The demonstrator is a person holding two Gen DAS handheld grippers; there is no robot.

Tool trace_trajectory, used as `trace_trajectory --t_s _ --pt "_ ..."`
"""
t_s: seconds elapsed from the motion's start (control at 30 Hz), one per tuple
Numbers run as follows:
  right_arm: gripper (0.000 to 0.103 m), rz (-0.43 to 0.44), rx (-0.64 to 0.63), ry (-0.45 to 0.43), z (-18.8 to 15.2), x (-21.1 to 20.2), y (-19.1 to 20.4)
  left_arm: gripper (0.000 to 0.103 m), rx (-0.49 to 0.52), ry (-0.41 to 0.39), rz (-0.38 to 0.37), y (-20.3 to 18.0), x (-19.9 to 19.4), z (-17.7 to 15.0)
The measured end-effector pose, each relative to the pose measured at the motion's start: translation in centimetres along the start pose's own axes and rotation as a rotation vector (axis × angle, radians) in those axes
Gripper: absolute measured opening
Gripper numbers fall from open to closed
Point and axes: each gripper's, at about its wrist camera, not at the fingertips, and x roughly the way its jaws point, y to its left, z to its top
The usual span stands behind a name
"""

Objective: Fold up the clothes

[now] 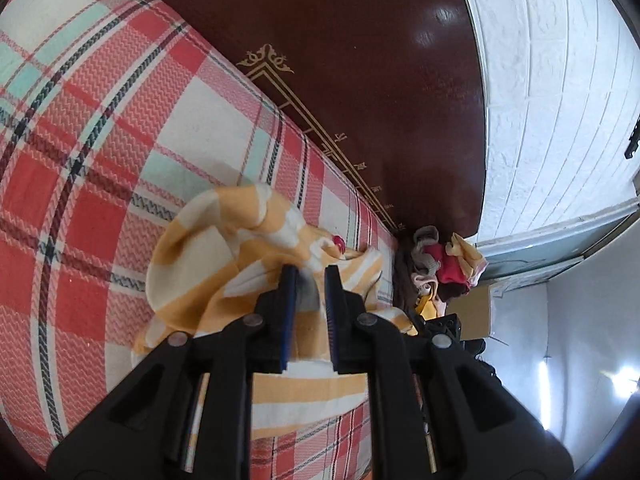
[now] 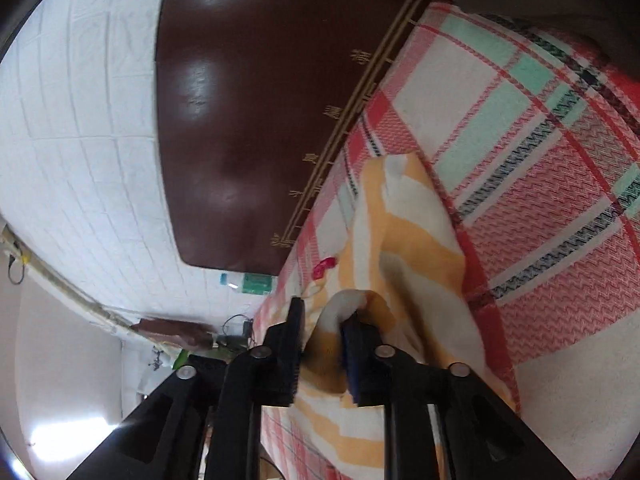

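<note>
A yellow-and-white striped garment [image 1: 208, 248] lies crumpled on a bed with a red plaid sheet [image 1: 100, 140]. It carries a small red mark [image 1: 339, 242]. My left gripper [image 1: 310, 280] is shut on a bunched edge of this garment, and cloth fills the narrow gap between its blue pads. In the right wrist view the same garment [image 2: 400, 232] runs up the sheet [image 2: 540, 160]. My right gripper [image 2: 324, 316] stands open, a loose fold of the cloth lying between its fingers without being pinched.
A dark brown headboard [image 1: 360, 60] borders the bed, with a white brick-pattern wall [image 1: 560, 100] behind. A pile of other clothes [image 1: 444, 264] and a cardboard box [image 1: 472, 312] sit at one end of the bed. A green-labelled bottle [image 2: 248, 282] lies at the other.
</note>
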Motion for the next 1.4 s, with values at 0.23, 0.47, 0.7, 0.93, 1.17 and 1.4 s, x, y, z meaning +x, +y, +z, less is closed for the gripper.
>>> trace_trajectory --t_s 0.23,0.47,0.7,0.93,1.17,1.4 --pt "0.043 0.052 0.001 -0.050 1.8 -0.5 0.6 0.059 0.011 -0.053 -0.016 -0.3 -1.1 1.5" --pt "0.044 -0.004 -0.237 0.014 0.8 0.0 4.0 0.059 0.198 -0.095 -0.023 -2.4 -2.9 0.4" --pt "0.045 -0.192 -0.586 0.272 -5.1 6.9 6.7 0.060 0.695 0.071 0.048 -8.2 -0.1 -7.5" --pt "0.045 -0.308 -0.616 0.297 -4.6 11.6 4.9 0.060 0.911 0.289 0.204 -9.0 7.5 -10.7" --pt "0.044 -0.380 -0.632 0.198 -2.1 11.6 6.5 0.060 0.740 0.136 0.363 -7.1 9.2 -3.4" --pt "0.055 -0.299 -0.617 0.081 -2.0 4.5 7.0 0.060 0.746 -0.005 0.401 -7.1 6.0 -4.1"
